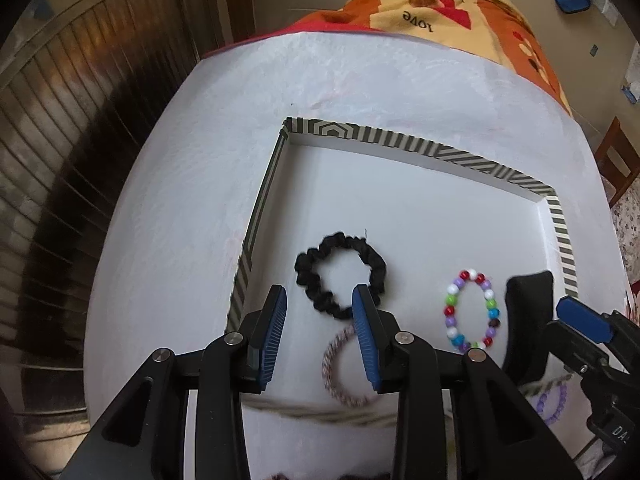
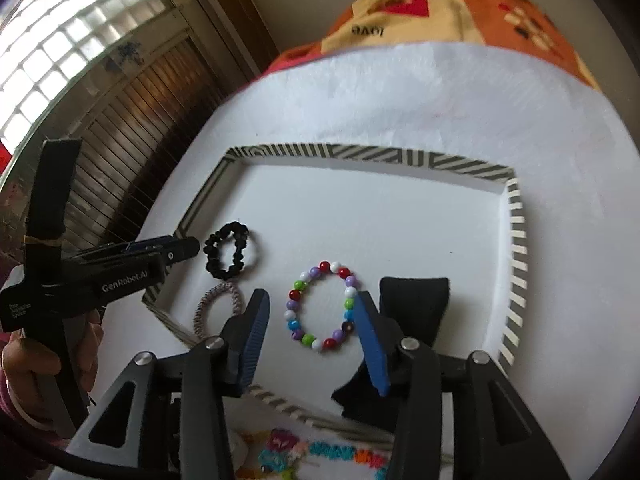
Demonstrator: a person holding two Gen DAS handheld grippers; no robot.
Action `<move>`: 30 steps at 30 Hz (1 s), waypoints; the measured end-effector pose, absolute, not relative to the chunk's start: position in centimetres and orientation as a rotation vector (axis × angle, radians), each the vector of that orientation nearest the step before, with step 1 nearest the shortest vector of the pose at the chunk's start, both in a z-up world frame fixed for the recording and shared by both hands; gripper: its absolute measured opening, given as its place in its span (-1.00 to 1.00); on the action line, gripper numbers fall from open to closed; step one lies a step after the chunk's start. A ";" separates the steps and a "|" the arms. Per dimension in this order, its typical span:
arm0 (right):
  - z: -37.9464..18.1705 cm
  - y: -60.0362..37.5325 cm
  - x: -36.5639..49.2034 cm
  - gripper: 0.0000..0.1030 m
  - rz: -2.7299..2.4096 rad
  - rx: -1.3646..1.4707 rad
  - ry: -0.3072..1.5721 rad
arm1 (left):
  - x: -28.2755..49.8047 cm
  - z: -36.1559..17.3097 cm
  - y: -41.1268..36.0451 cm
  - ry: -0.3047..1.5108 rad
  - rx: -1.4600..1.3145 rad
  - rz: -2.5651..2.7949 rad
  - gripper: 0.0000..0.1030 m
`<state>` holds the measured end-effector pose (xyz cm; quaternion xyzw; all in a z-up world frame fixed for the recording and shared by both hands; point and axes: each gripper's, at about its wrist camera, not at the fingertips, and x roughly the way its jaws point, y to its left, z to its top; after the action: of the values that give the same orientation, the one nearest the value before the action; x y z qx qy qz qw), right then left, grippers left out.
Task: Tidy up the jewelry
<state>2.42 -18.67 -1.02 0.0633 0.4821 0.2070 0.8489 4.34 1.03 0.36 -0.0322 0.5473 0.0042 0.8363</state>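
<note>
A white tray with a striped rim (image 1: 400,142) (image 2: 360,156) holds a black scrunchie (image 1: 376,260) (image 2: 208,252), a pink-and-white hair tie (image 1: 330,360) (image 2: 200,312), a multicolour bead bracelet (image 1: 450,312) (image 2: 294,324) and a black fabric bow (image 1: 524,292) (image 2: 416,304). My left gripper (image 1: 320,300) (image 2: 188,248) hovers open at the scrunchie's near edge, gripping nothing. My right gripper (image 2: 312,300) (image 1: 584,324) is open, its blue pads (image 2: 370,336) either side of the bead bracelet, which lies flat on the tray floor.
A white cloth (image 1: 180,200) covers the table, and an orange patterned blanket (image 1: 440,4) lies at its far end. A purple bead bracelet (image 1: 554,404) and colourful beaded pieces (image 2: 312,452) lie outside the tray's near rim. A wooden shutter (image 1: 60,120) stands to the left. A person's hand (image 2: 24,360) holds the left gripper.
</note>
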 end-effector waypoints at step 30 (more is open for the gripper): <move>3.1 -26.2 -16.4 0.24 0.198 0.112 0.880 | -13.1 4.5 -4.7 1.088 -0.010 -0.045 -0.53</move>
<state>-16.39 -26.17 3.08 0.0540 0.4250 0.0957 0.8985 -13.08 -4.69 4.53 -0.0048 0.5177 -0.0214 0.8553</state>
